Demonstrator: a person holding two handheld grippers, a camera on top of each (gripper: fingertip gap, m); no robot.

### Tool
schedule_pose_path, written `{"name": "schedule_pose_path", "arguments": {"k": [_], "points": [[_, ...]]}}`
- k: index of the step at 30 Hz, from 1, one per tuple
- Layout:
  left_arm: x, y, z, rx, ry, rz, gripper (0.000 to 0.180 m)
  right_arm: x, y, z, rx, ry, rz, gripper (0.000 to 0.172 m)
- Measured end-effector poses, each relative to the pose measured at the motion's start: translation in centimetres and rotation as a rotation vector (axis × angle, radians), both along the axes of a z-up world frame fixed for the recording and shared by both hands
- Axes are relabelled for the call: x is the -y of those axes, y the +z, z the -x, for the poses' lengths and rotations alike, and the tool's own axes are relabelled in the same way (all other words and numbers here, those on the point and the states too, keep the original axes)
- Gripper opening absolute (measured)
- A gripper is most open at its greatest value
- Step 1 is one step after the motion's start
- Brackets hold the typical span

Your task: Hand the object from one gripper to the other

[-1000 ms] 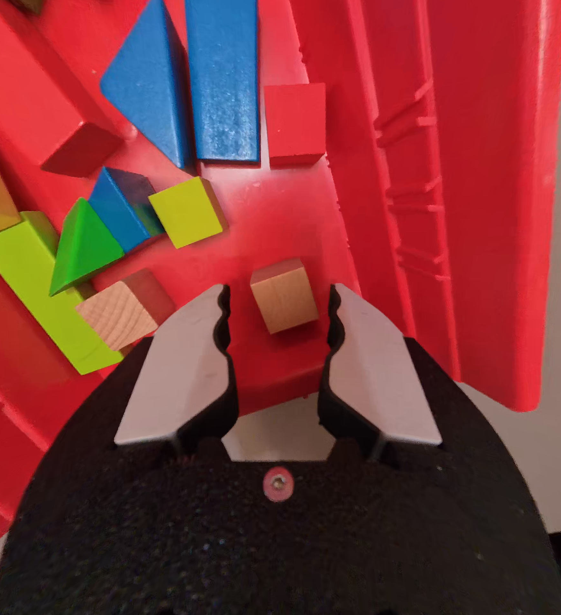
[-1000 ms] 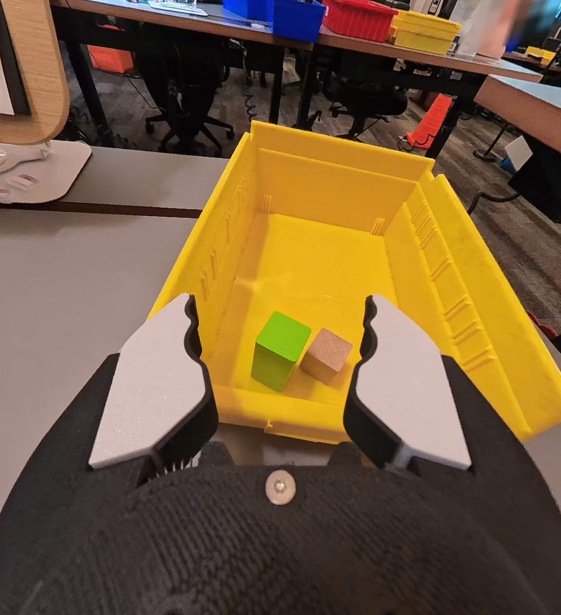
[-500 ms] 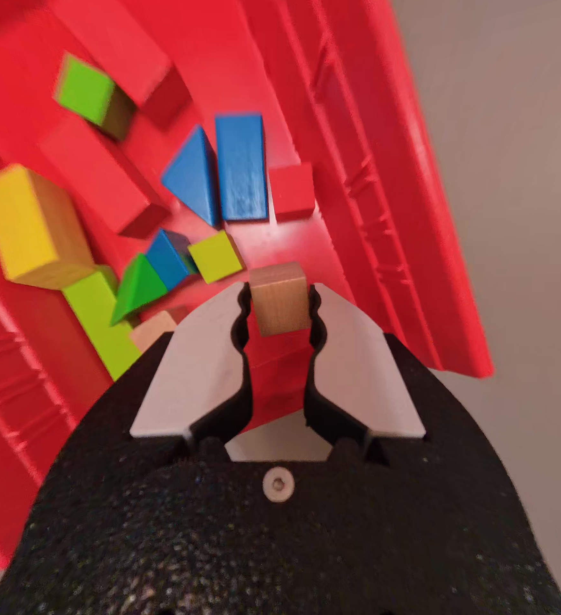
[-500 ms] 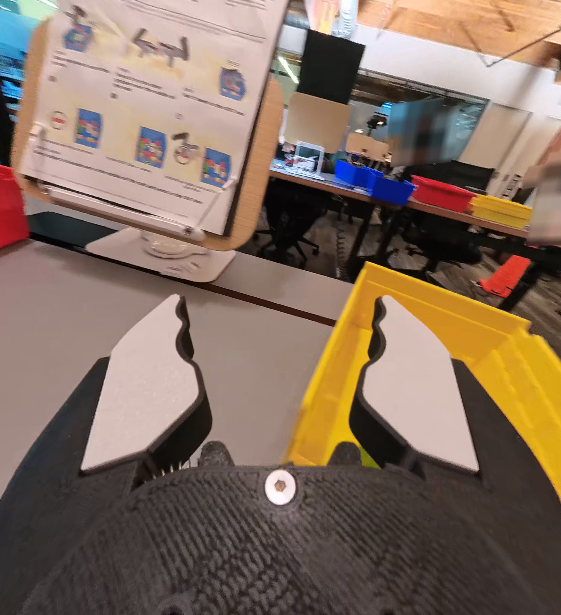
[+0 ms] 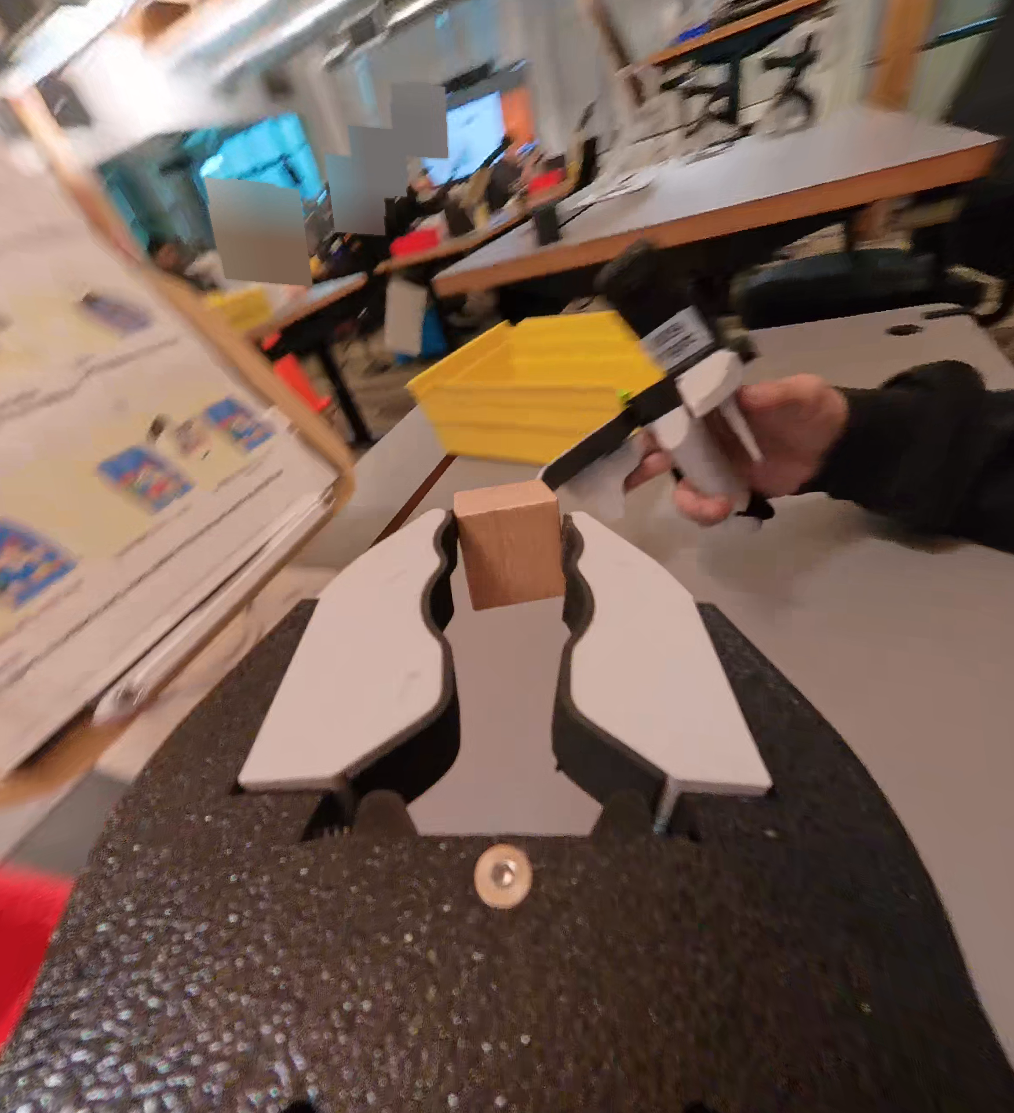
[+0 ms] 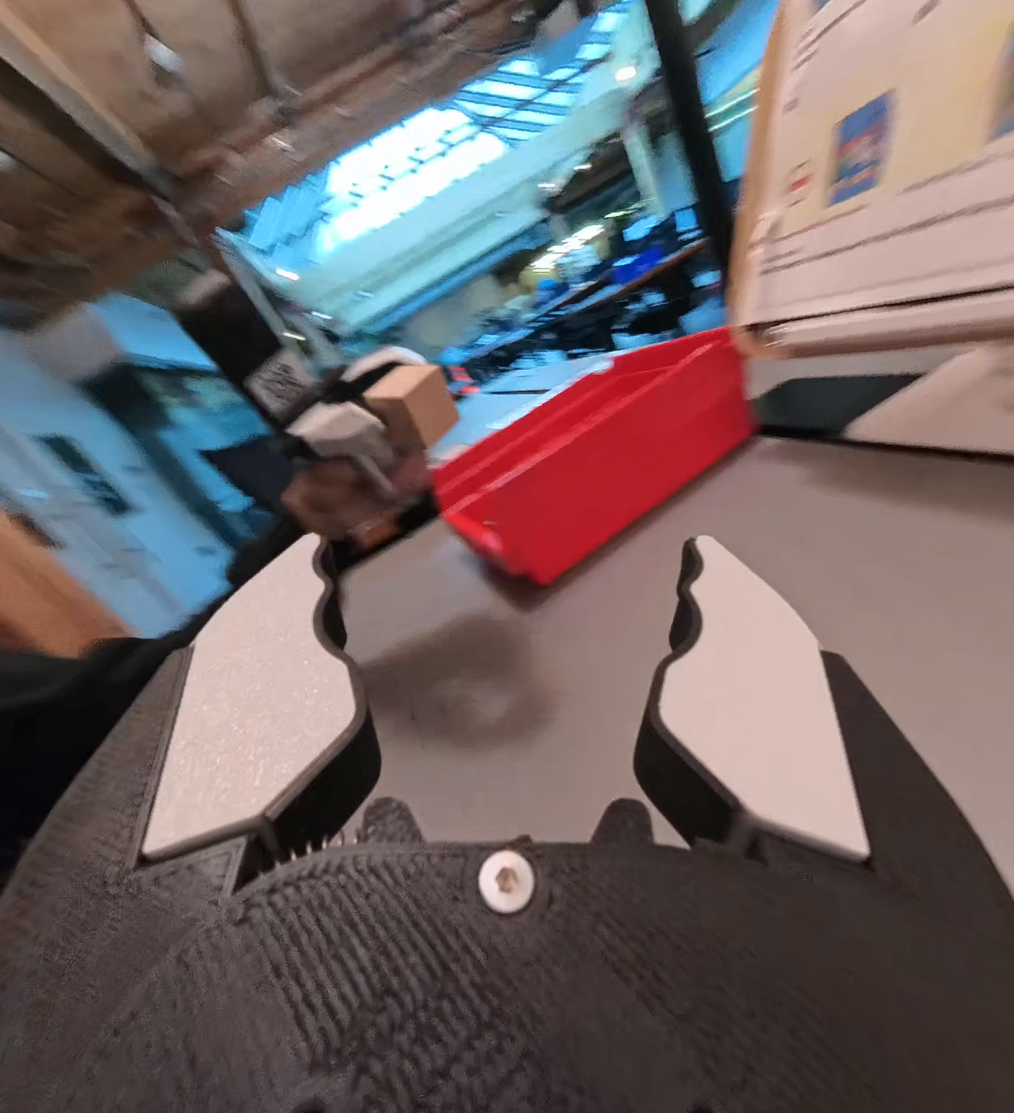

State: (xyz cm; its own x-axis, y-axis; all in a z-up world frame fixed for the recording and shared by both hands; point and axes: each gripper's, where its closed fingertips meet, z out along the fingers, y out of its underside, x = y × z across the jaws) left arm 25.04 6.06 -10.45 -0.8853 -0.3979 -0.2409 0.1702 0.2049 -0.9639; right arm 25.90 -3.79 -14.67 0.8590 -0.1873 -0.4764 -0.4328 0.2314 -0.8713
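Left gripper (image 5: 507, 563) clamps a plain wooden block (image 5: 510, 545) aloft — right gripper (image 6: 507, 593), jaws wide and bare, well apart — handover not yet made.

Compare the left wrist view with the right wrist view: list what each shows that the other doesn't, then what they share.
Only the left wrist view shows the yellow bin and the left gripper from close, its pads pressed on both sides of the wooden block.

Only the right wrist view shows the right gripper from close, its jaws wide apart with nothing between them, and the long side wall of the red bin.

Both show the wooden block, lifted clear of the grey table, the picture board, and the opposite gripper in a hand.
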Motion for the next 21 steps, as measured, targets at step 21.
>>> {"name": "schedule_pose_path", "arguments": {"k": [21], "points": [[10.0, -5.0, 4.4, 0.211, -0.405, -0.224, 0.032, -3.3, 0.3, 4.9, -0.330, 0.508, -0.275, 0.040]]}}
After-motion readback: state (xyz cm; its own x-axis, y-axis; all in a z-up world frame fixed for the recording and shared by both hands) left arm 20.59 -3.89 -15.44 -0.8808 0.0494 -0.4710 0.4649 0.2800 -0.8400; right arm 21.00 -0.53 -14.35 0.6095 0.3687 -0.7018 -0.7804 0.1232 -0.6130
